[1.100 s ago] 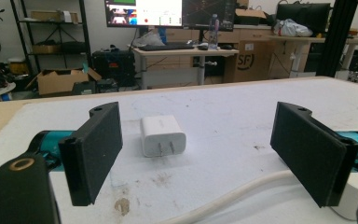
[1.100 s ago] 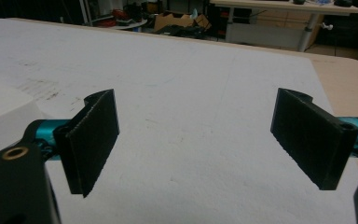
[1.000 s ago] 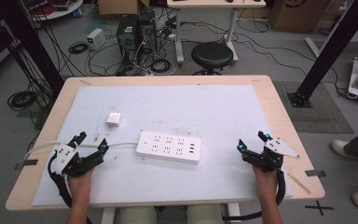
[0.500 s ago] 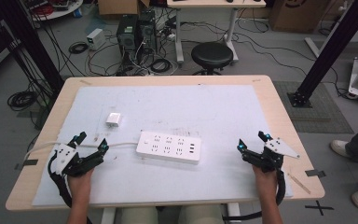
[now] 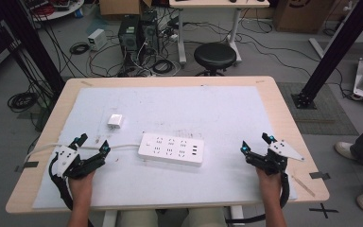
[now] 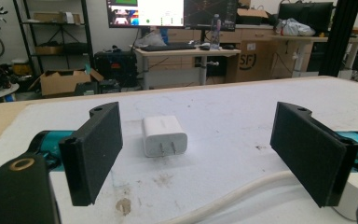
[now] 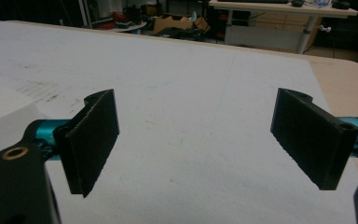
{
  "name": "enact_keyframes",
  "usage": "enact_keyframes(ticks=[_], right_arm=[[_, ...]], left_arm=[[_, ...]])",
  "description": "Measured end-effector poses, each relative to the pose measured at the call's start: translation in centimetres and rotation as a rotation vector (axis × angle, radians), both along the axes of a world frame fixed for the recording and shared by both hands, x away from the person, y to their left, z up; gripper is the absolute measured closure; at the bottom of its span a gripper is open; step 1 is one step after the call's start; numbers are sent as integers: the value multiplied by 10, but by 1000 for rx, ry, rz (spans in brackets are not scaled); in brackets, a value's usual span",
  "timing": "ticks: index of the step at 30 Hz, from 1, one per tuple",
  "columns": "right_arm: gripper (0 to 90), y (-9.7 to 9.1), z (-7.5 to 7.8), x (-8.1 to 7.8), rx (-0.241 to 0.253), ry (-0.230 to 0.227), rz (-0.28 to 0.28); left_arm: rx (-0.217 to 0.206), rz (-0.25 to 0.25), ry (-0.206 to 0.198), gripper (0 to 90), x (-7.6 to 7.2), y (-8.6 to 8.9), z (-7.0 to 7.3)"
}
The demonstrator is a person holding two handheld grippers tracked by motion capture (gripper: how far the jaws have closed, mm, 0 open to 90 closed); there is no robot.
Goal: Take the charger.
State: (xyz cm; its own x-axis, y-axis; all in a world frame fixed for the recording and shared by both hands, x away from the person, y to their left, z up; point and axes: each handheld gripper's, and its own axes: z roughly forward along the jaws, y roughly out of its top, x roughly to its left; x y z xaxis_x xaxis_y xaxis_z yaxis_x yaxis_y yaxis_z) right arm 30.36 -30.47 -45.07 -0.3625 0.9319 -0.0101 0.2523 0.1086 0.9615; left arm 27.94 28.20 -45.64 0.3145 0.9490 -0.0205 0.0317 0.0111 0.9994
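So the left gripper [image 5: 91,148] sits low at the near-left corner of the surface [image 5: 264,99], fingers [image 6: 93,151] spread wide with nothing between them. The white charger [image 5: 115,121] lies a bit ahead of it, apart from the fingers and not touching either one. In the left gripper view the charger [image 6: 164,135] shows up right in the gap between the two black fingers but farther out on the white mat, lying flat with its two metal prongs pointing back toward the camera. The white cable [image 6: 235,196] runs across the mat just under the fingers, close to the right-hand one, and in the high view that cable [image 5: 123,147] leads over to the power strip [image 5: 171,149], which sits mid-surface between the two grippers.

The right gripper [image 5: 256,144] is at the near-right side, well apart from the charger and a little way off the strip's right end. Its fingers [image 7: 93,140] are wide open too, only bare mat between them. A corner of the power strip [image 7: 0,116] peeks in at the left edge of the right gripper view, beside the left-hand finger but outside the gap
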Motion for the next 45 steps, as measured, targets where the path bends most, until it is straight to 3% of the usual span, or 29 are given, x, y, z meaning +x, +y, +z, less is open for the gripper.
enact_keyframes(ticks=[8,9,11,14,22,25,26,35,37,45], right_arm=[[155,0,0,0,4,0,0],[155,0,0,0,4,0,0],[155,0,0,-1,4,2,-1],[155,1,0,-1,11,10,-1],[155,1,0,-1,8,3,-3],[155,0,0,-1,5,1,-2],[156,0,0,0,3,-1,-1],[155,0,0,-1,15,7,-4],[155,0,0,-1,14,5,-3],[155,0,0,-1,4,-6,2]], left_arm=[[-2,32,5,167,0,0,1],[-4,45,33,167,2,0,2],[10,54,49,167,4,0,7],[19,43,61,167,9,-1,20],[47,-45,83,168,32,-5,65],[53,-55,93,167,38,-7,74],[65,-54,101,167,44,-9,84],[87,-44,213,167,75,-11,107],[88,-47,230,167,78,-11,107],[95,-23,371,167,105,-10,89]])
